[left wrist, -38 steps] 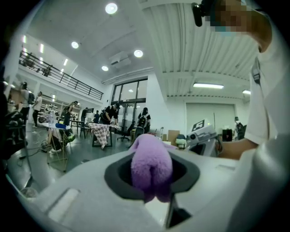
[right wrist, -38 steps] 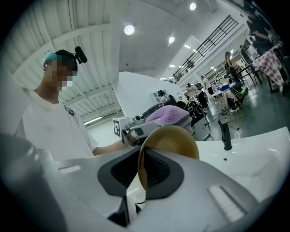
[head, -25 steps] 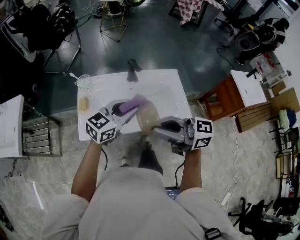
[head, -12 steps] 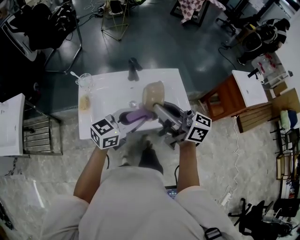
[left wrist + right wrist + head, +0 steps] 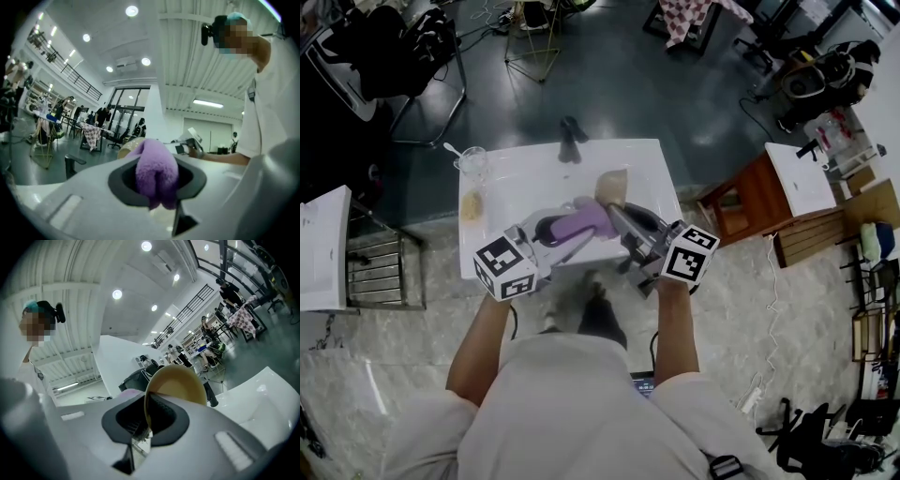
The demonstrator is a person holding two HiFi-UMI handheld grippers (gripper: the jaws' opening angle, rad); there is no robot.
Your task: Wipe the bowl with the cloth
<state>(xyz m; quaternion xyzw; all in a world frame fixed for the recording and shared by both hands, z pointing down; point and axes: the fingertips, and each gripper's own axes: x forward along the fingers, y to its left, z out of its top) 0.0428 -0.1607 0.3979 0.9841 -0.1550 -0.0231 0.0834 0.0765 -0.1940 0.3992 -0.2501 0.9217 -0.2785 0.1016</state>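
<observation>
A tan bowl (image 5: 611,187) is held on edge above the white sink (image 5: 511,169), with my right gripper (image 5: 614,208) shut on its rim. In the right gripper view the bowl (image 5: 178,383) rises from between the jaws with its hollow side showing. My left gripper (image 5: 581,223) is shut on a bunched purple cloth (image 5: 577,221) that lies just left of the bowl and meets its lower edge. The left gripper view shows the cloth (image 5: 157,173) filling the jaws, with the bowl (image 5: 127,146) peeking out behind it.
A dark faucet (image 5: 570,139) stands at the sink's far edge. A clear glass with a spoon (image 5: 469,162) and a yellow sponge (image 5: 470,204) sit on the left rim. A wooden side table (image 5: 773,192) stands to the right, a metal rack (image 5: 380,272) to the left.
The bowl was swung from the sink's front edge up toward the faucet and turned more edge-on. The cloth dropped away from the bowl, then came back up against its lower left side.
</observation>
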